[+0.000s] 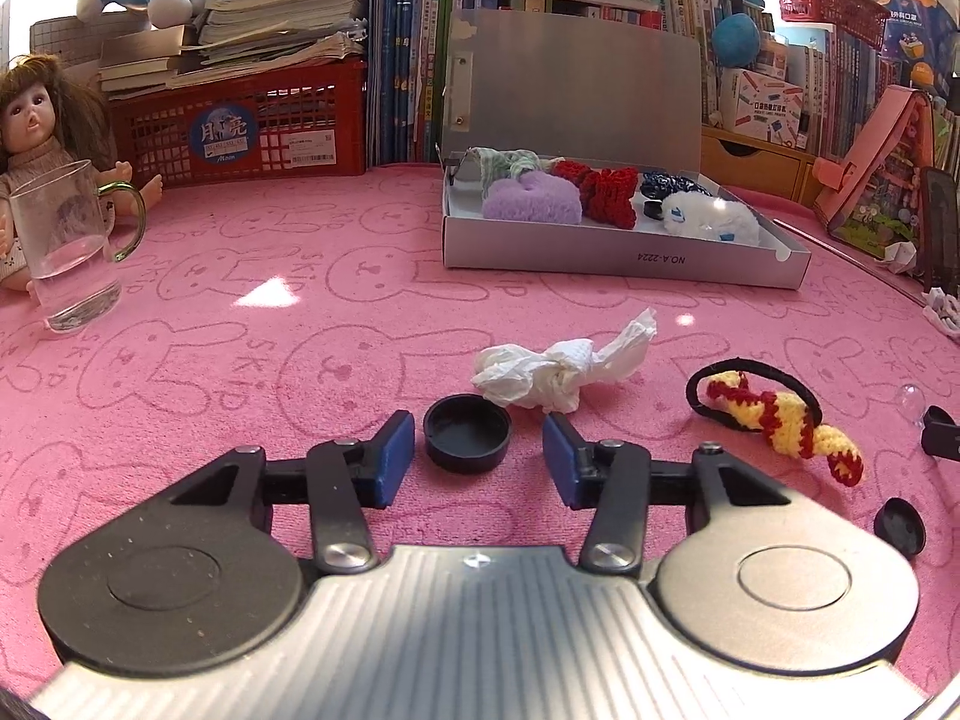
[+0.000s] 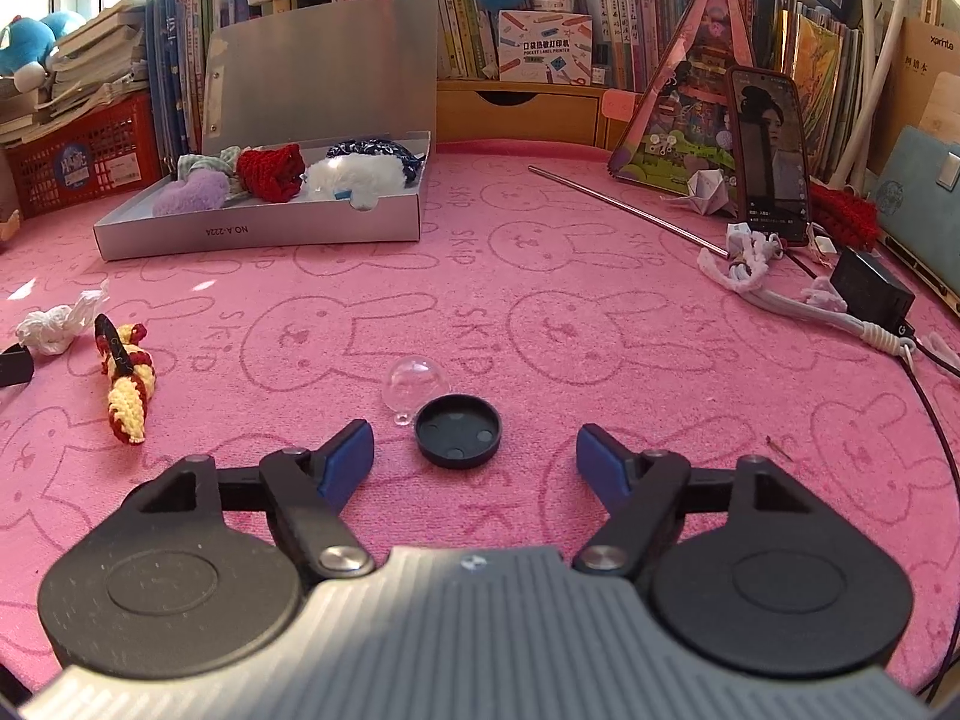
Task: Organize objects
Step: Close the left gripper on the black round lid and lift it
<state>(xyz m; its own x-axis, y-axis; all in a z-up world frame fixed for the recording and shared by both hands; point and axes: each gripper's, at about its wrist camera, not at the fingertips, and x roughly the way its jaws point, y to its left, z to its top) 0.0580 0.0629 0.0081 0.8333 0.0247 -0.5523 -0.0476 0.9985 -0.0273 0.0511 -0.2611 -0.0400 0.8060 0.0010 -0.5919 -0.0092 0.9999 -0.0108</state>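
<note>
Meanwhile left gripper [image 1: 478,459] hovering unclenched, black cap [image 1: 467,433] lying between fingers, untouched. Right gripper [image 2: 475,461] likewise spread, black lid [image 2: 458,431] sitting just ahead.

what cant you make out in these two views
- Left wrist view: the brown-haired doll is cut off by the left edge and partly hidden behind the clear glass mug.
- Left wrist view: a black object is cut off by the right edge.
- Right wrist view: the small clear plastic dome is partly hidden by the round black cap.
- Both views: book spine text is too small.
</note>
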